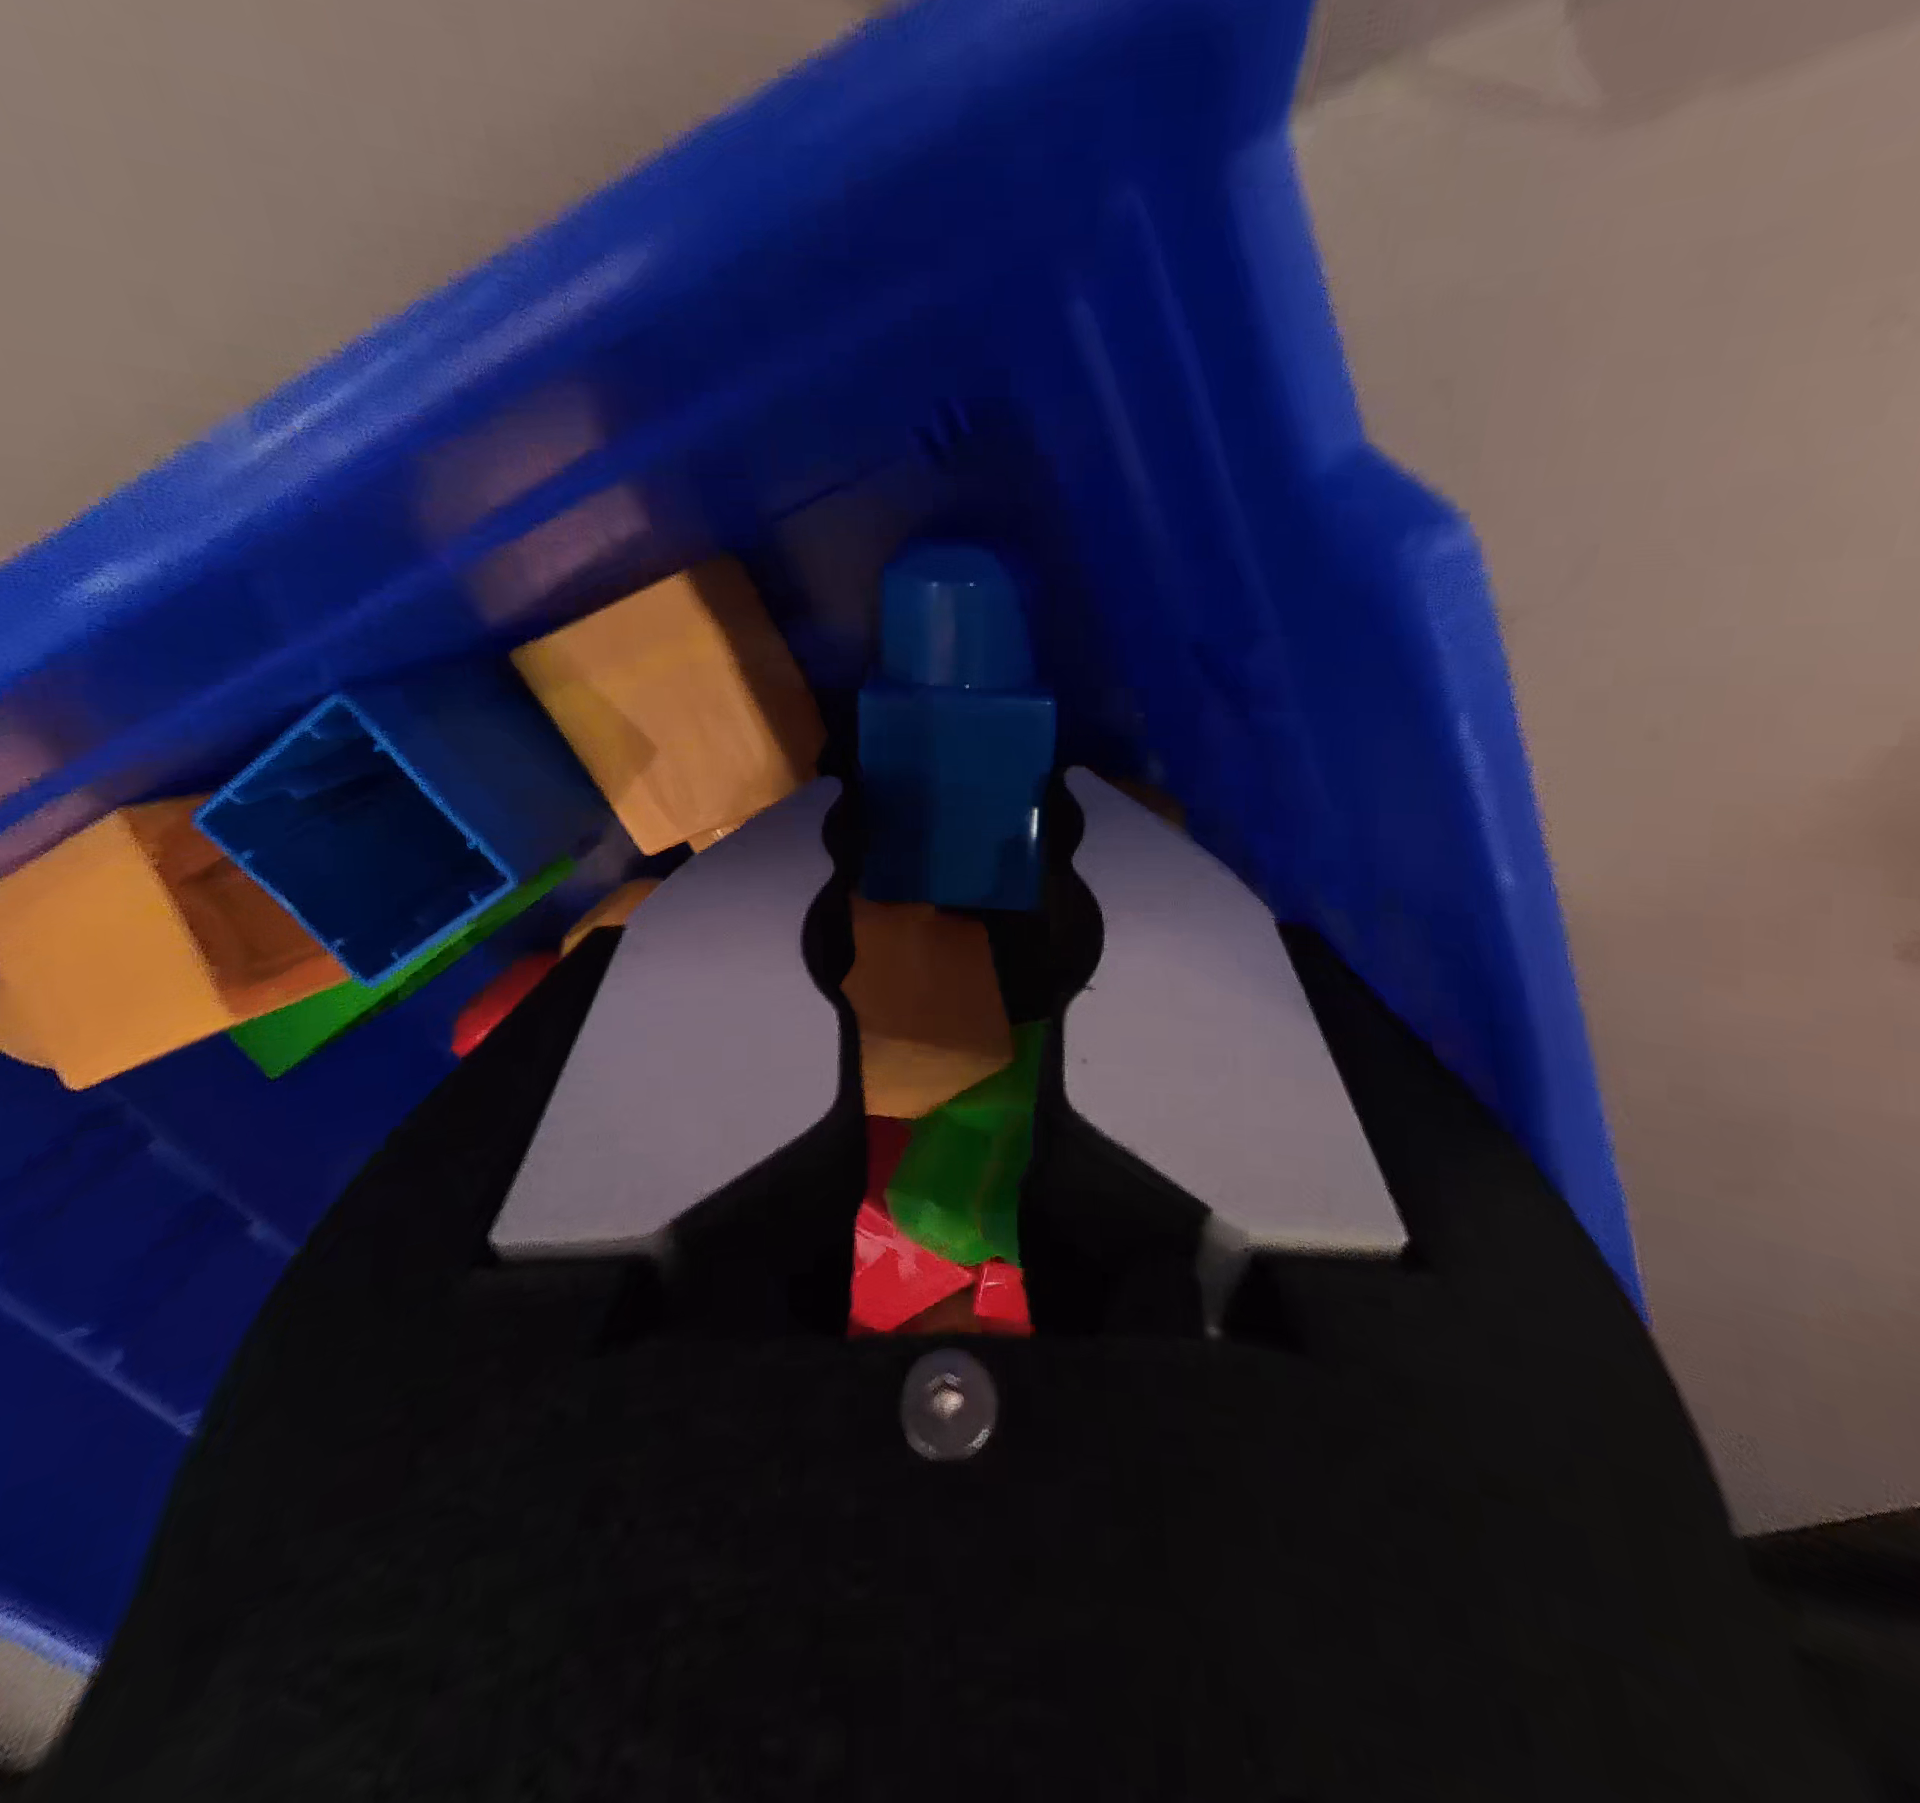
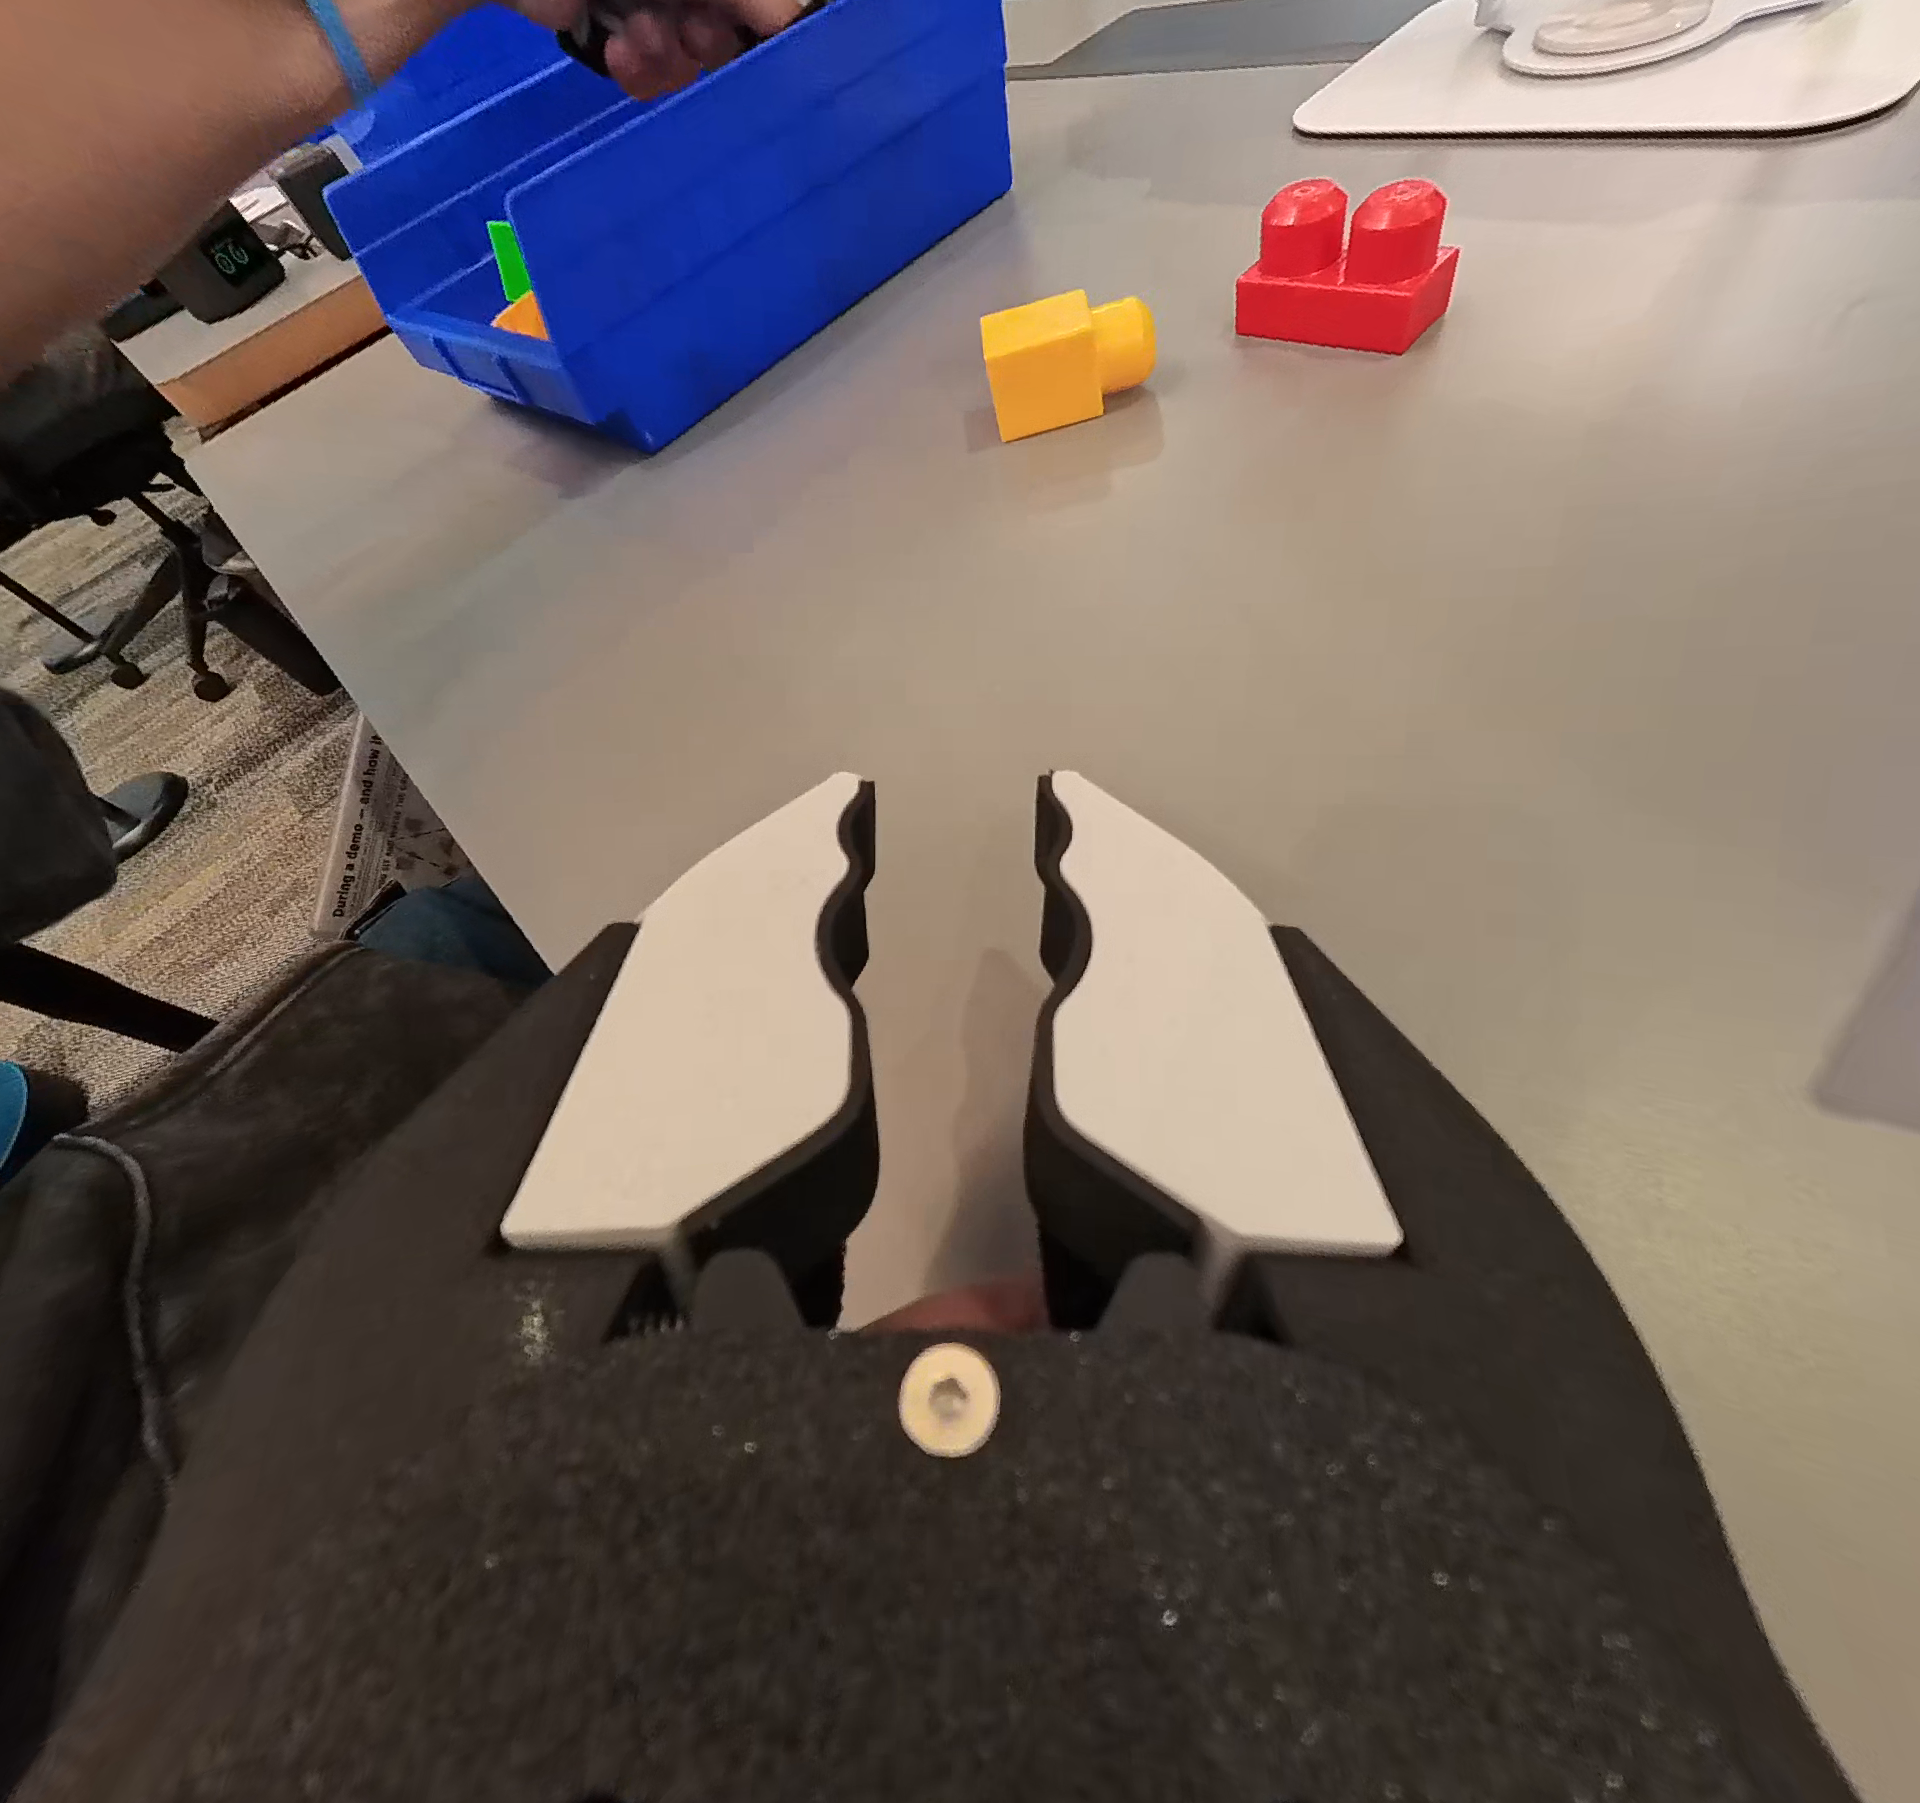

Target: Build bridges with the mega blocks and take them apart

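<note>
Pinching a small dark-blue one-stud plastic block (image 1: 951,797) by its flat sides inside the blue plastic bin (image 1: 1195,403), my left fingers (image 1: 951,818) feel it light, stiff, slick; right fingers (image 2: 956,808) hang spread, empty, over the desk (image 2: 1351,662).

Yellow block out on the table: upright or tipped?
Tipped. The yellow block lies on its side on the table, its stud pointing sideways toward the red block.

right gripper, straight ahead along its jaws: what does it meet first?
Probably nothing soon. The right gripper is open over bare table. Its line runs between the yellow block and the red block; the yellow one is nearer that line, but depth is unclear.
</note>
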A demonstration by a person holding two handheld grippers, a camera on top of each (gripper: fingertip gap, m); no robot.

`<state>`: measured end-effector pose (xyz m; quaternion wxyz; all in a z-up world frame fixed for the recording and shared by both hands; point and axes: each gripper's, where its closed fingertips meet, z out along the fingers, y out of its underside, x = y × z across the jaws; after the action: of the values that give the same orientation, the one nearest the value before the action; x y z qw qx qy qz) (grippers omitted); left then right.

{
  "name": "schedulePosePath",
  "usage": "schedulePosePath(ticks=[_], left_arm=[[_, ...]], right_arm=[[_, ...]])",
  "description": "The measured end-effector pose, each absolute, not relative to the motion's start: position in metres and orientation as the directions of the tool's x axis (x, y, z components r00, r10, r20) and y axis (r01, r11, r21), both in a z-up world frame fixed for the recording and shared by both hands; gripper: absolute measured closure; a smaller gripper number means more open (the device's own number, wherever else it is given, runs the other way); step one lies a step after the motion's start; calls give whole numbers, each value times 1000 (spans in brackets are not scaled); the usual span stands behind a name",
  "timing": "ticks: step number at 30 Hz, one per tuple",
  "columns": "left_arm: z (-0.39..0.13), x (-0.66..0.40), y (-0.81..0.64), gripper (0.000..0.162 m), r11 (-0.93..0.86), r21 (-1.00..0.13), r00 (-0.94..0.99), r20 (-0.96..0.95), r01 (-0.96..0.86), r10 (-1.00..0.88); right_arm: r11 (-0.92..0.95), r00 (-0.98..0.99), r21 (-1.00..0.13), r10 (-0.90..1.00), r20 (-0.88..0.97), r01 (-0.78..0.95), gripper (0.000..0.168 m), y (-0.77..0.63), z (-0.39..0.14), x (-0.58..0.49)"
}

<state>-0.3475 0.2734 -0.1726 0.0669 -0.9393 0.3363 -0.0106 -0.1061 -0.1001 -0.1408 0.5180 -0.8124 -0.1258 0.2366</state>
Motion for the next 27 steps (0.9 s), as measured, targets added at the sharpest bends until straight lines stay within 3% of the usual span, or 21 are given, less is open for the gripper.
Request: schedulePosePath(ticks=[4, 9, 12, 18, 27], left_arm=[[-152, -352, 270, 128, -744, -253, 762, 35, -619, -646], [-68, -357, 246, 128, -657, -461, 705, 92, -596, -703], [-32, -349, 209, 128, -586, -507, 655, 55, -632, -754], [-19, -296, 135, 128, -464, -488, 541, -19, -739, -841], [-131, -223, 141, 128, -488, -240, 499, 17, -839, -866]], right_arm=[[-432, 857, -900, 442, -264, -54, 139, -100, -140, -105], [-431, 857, -900, 438, -271, -65, 139, -99, -139, -103], [-429, 859, -900, 433, -274, -70, 139, -99, -139, -103], [-446, 849, -890, 432, -303, -91, 140, -97, -139, -102], [-468, 816, -870, 434, -382, -158, 140, -96, -136, -99]])
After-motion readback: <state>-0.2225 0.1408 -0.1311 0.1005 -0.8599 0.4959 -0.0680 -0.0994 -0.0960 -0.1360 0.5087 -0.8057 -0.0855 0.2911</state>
